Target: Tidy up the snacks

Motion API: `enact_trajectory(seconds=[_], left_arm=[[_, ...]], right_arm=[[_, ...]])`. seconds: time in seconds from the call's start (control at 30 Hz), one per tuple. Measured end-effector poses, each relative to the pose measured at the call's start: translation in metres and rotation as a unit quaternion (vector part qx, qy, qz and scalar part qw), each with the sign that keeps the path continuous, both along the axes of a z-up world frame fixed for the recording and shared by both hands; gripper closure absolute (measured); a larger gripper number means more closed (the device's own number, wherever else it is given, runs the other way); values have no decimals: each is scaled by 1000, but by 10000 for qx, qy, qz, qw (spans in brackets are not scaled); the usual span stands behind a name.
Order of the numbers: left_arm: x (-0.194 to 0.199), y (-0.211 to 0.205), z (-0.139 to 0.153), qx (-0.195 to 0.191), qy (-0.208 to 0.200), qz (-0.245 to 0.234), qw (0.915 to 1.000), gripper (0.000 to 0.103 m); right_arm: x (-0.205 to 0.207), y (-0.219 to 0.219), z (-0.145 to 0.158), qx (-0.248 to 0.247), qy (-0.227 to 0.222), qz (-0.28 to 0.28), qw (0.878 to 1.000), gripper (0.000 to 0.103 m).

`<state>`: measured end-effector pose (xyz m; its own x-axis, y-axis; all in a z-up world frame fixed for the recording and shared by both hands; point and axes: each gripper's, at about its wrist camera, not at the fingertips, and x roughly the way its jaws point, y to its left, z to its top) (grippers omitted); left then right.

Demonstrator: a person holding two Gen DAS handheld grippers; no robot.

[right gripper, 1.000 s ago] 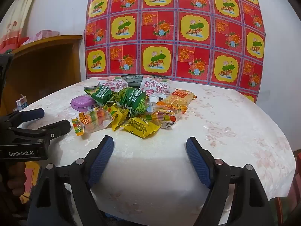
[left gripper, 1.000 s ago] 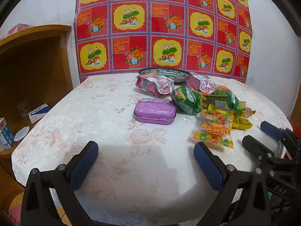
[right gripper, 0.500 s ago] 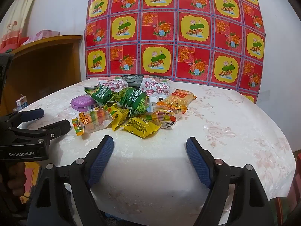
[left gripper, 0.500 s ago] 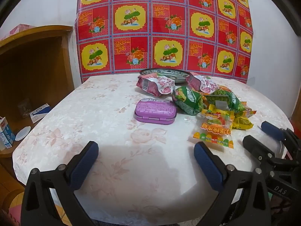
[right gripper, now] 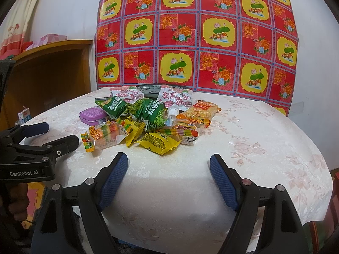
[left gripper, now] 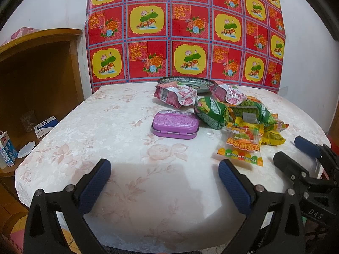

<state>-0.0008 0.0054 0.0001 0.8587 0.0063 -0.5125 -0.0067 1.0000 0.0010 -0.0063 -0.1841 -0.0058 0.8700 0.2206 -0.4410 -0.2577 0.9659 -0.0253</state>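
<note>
- The snacks sit in one loose heap behind and to the right of the flat purple tin with a hinged lid (left gripper: 175, 124); nothing looks sorted yet, so I judge the task is at its very start.
- The left gripper (left gripper: 164, 176) hangs low over the near edge of the round surface covered in a pale floral cloth (left gripper: 118, 127), in front of the tin. Its blue-padded fingers (left gripper: 96, 185) are spread wide with nothing between them.
- The right gripper (right gripper: 168, 170) hangs in front of the heap, also spread wide and empty, lined up towards the yellow crinkled packet (right gripper: 159, 142) at the heap's near edge.
- Both seem held back at the edge to leave room for choosing a first piece.
- Right of the tin lies the clear gummy packet with an orange label and coloured fringe (left gripper: 241, 146), the nearest loose piece to either gripper.
- Behind the tin lie the green crinkled bags (left gripper: 211, 111), and beyond them the pink-and-white pouches (left gripper: 175, 94) lean against the patterned dark-rimmed plate (left gripper: 185, 81), a likely place for sorted snacks.
- The packets overlap, so pulling one may drag its neighbours.
- Left of the tin, off the surface, stands a wooden shelf (left gripper: 36, 74) holding small cartons; it is well apart and blocks nothing.
</note>
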Motion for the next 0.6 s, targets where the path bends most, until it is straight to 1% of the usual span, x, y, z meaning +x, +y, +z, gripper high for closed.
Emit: enact_trajectory(seconds=[0.6], left_arm=[[0, -3, -2, 8, 26, 3, 10000, 0]], right_arm=[[-1, -1, 1, -4, -12, 1, 10000, 22]])
